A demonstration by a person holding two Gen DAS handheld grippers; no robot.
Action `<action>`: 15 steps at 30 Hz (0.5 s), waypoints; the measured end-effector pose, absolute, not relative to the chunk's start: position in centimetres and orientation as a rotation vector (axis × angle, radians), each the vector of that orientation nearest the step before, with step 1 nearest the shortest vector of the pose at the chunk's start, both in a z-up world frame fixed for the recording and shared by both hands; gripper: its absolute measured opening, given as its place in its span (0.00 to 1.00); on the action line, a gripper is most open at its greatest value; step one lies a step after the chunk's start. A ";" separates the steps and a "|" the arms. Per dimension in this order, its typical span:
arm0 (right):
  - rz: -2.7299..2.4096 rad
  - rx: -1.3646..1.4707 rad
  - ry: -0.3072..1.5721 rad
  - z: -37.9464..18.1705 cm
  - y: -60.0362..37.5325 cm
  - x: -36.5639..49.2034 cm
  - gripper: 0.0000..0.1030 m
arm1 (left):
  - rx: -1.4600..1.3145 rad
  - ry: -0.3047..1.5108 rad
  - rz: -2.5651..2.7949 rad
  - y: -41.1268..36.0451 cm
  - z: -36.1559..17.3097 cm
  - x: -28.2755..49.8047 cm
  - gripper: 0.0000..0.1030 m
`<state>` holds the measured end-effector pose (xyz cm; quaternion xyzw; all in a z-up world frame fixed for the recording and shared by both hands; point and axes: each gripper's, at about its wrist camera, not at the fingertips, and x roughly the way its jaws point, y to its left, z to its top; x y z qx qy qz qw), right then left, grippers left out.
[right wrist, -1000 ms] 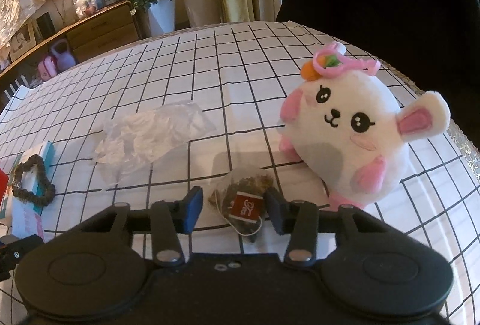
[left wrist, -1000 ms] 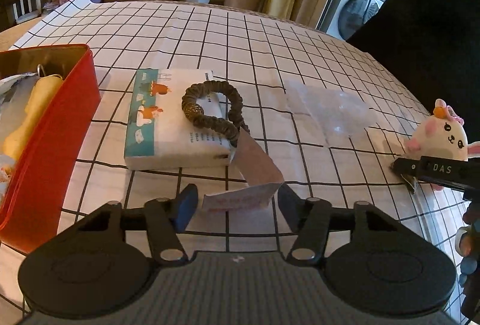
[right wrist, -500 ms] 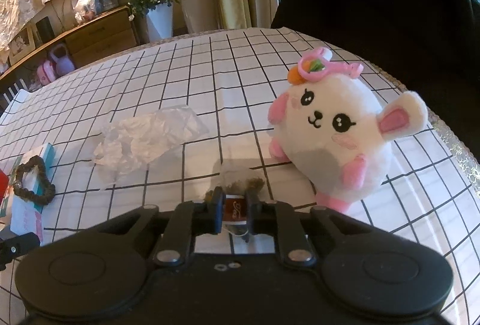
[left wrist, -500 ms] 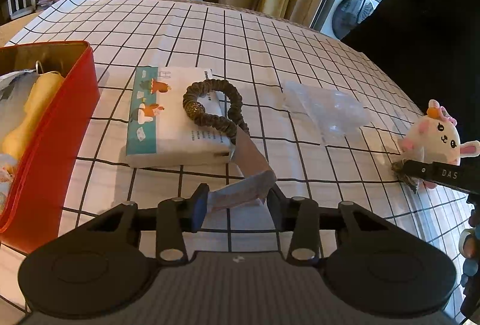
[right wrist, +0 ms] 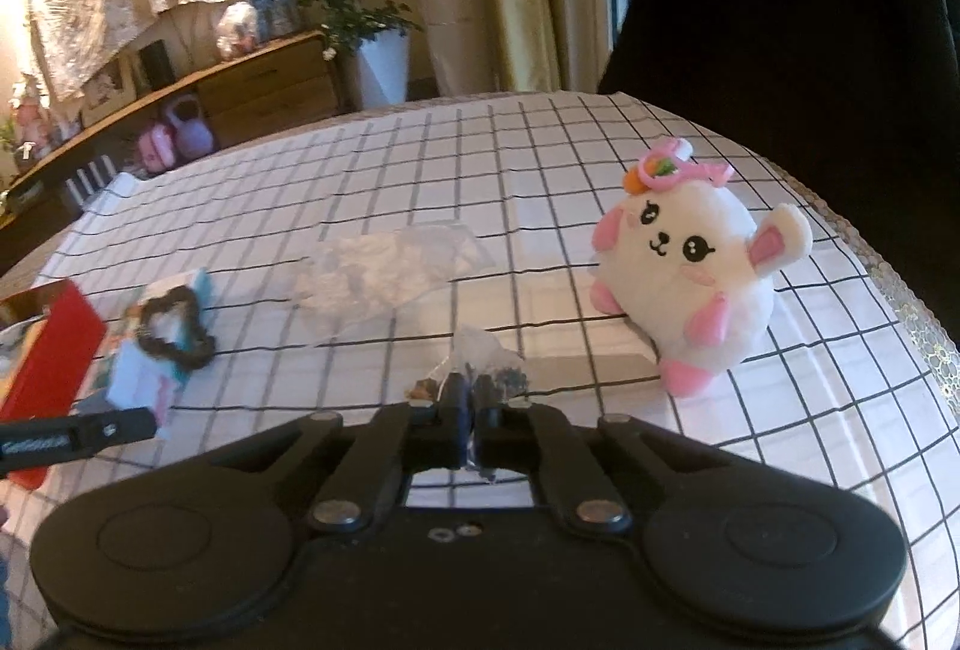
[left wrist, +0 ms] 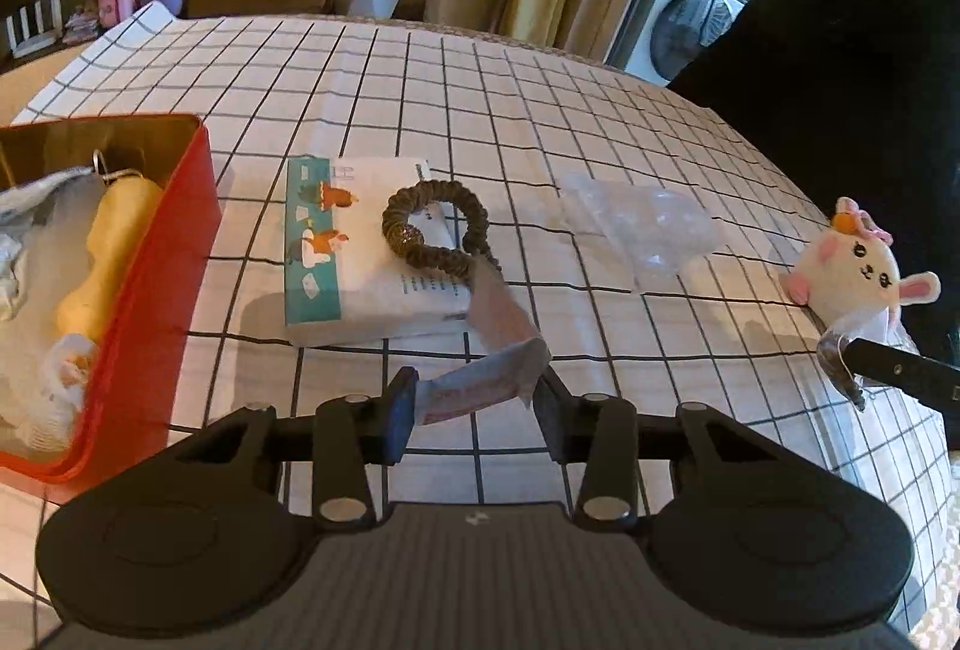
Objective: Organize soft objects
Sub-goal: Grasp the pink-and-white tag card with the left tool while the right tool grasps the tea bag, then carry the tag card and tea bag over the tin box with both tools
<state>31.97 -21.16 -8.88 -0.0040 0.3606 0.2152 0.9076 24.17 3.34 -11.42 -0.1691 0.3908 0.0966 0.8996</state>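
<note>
My left gripper is shut on a pale pink paper packet, holding it just above the checked cloth in front of a tissue pack. A brown scrunchie lies on that pack. My right gripper is shut on a small clear tea bag with dark bits, lifted off the table. The left wrist view shows the tea bag hanging from the right gripper's tip. A white and pink plush animal sits upright to the right of it.
A red tin box at the left holds a yellow soft toy and white cloth. A crumpled clear plastic bag lies mid-table. A person in dark clothing stands at the right edge. A sideboard and plants are behind the table.
The right gripper closed on the tea bag and rose with it. The left gripper's jaws narrowed onto the pale packet, which now bends up off the cloth.
</note>
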 end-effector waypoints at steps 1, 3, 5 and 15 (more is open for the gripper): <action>0.452 -0.006 0.740 -8.5 -21.1 31.5 0.01 | -0.344 0.808 0.195 3.3 -11.2 24.0 0.40; 0.469 -0.004 0.732 -7.8 -21.1 30.7 0.01 | -0.335 0.811 0.181 3.3 -10.7 23.6 0.40; 0.493 -0.002 0.725 -7.0 -20.9 29.8 0.01 | -0.326 0.811 0.160 3.2 -10.1 23.2 0.40; 0.586 -0.019 0.702 -3.2 -19.1 25.4 0.01 | -0.284 0.814 0.080 3.9 -6.7 20.5 0.40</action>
